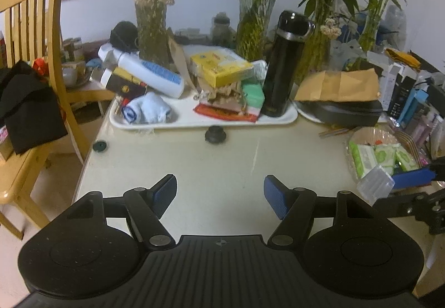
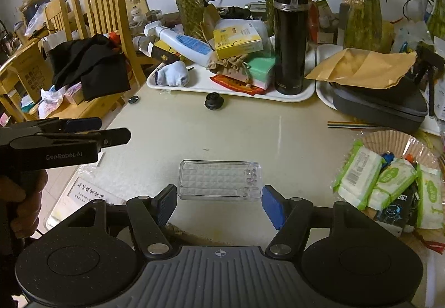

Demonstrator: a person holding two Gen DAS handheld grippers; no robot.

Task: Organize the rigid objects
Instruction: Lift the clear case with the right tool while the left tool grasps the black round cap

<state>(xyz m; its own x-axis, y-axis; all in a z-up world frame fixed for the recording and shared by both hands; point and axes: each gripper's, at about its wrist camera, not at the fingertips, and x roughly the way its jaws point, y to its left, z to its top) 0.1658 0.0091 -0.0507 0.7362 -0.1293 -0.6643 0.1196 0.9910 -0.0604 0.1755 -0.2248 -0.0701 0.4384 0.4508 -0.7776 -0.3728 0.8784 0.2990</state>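
right gripper (image 2: 219,203): grips clear plastic case (image 2: 220,180) by its short ends, lifted over the table (image 2: 250,130)
left gripper (image 1: 220,195): wide, empty
tray (image 2: 278,96): ahead, crowded
tip: keep case level, set beside the thermos (image 2: 289,38)

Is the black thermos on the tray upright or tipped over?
Upright. The black thermos stands on its base at the right end of the white tray, lid on top, in both views.

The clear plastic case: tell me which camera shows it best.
The right wrist view: the clear plastic case fills the space between the right gripper fingers, its whole face visible. The left wrist view catches only one small corner at the right edge.
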